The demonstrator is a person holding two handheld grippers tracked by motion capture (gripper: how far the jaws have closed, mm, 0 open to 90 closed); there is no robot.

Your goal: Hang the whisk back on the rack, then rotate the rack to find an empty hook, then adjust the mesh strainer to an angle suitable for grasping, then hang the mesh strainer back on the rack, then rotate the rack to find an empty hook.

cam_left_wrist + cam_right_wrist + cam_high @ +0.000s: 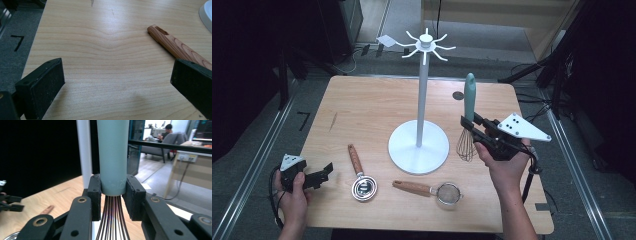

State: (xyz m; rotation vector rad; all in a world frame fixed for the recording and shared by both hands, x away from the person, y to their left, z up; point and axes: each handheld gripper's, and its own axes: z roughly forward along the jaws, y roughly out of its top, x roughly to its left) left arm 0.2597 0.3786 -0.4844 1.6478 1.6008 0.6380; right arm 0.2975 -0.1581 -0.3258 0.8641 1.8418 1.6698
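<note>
The whisk with a pale teal handle and dark wire loops point(468, 117) stands upright above the right side of the light wooden table point(362, 112), its handle pointing up and its wires hanging down, lifted clear of the tabletop. The right gripper point(468, 128) grasps it: in the right gripper view the two black jaws press on the lower end of the handle point(113, 157) from both sides, just above where the wires point(112, 220) fan out. The person's right hand point(507, 162) holds this gripper from below, with the grey three-cornered plate on top.

Just beside the whisk, toward the middle of the table, stands the white utensil stand with a round base, a tall pole and hooks spreading from its top point(421, 107). In front of the stand's base lies a small mesh strainer with a wooden handle point(432, 190), and left of that a round metal measuring cup with a wooden handle point(360, 175).

At the table's near left corner the left gripper point(328, 172) rests in the person's left hand point(294, 197). Its jaws stand wide apart with nothing between them, and the left gripper view shows bare wood between the pads and the cup's wooden handle point(172, 45) beyond the right one.
</note>
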